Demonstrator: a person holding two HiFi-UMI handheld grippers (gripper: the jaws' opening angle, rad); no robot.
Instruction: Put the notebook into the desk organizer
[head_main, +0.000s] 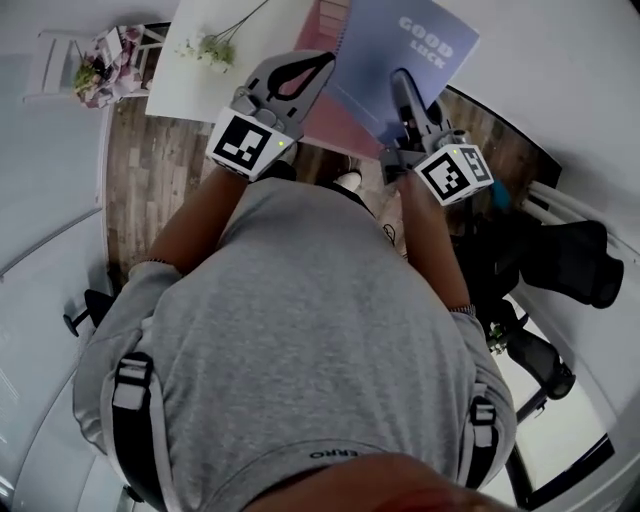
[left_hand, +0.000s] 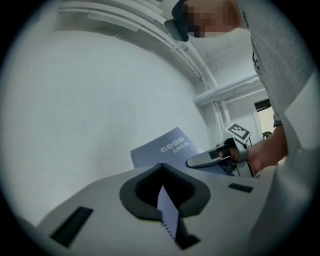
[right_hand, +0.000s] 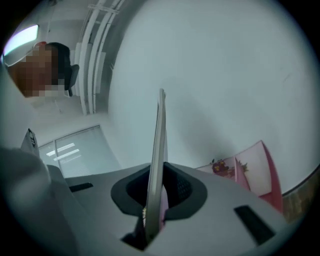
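Notebook in both grippers, not in the organizer yet.
I see the white table ahead. The blue notebook is up in the air, overlapping the pink desk organizer in the head view. Left gripper is clamped on its spiral corner, right gripper clamped on its edge.

One notebook, one pink desk organizer, two grippers, left gripper at eleven o'clock, right gripper at one o'clock

Notebook w/ matt paper cover, wood floor
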